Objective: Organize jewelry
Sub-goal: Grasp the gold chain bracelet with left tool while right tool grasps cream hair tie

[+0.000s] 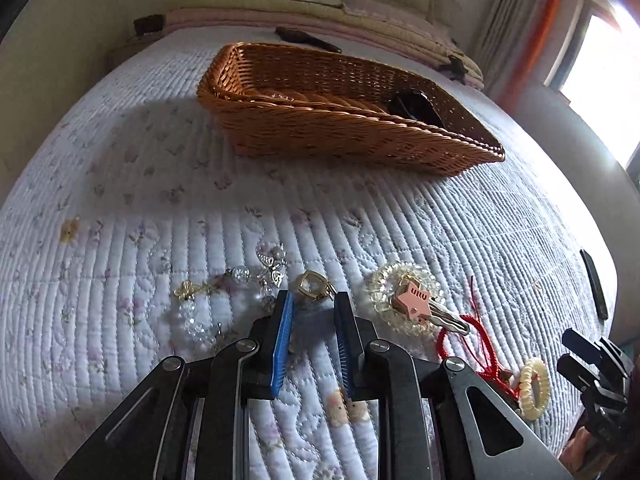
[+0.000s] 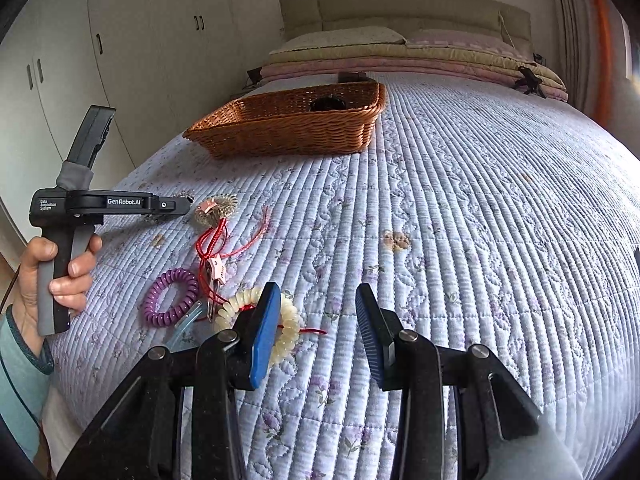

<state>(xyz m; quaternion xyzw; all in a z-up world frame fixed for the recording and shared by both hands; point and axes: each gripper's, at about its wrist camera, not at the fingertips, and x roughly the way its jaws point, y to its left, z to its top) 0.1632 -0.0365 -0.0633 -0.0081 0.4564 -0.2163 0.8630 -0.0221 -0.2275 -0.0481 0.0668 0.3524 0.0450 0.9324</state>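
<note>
Left gripper (image 1: 314,300) over quilted floral bedspread (image 1: 440,216), blue-padded jaws narrowly apart, gold heart-shaped clasp (image 1: 310,285) just beyond the tips; brown woven wicker basket (image 1: 320,136) farther back.

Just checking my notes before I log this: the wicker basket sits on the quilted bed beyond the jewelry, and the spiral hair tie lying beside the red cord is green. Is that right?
Not quite. The spiral hair tie beside the red cord is purple, not green, as the right wrist view shows. The rest holds: the wicker basket sits on the quilted bed beyond the jewelry.
</note>
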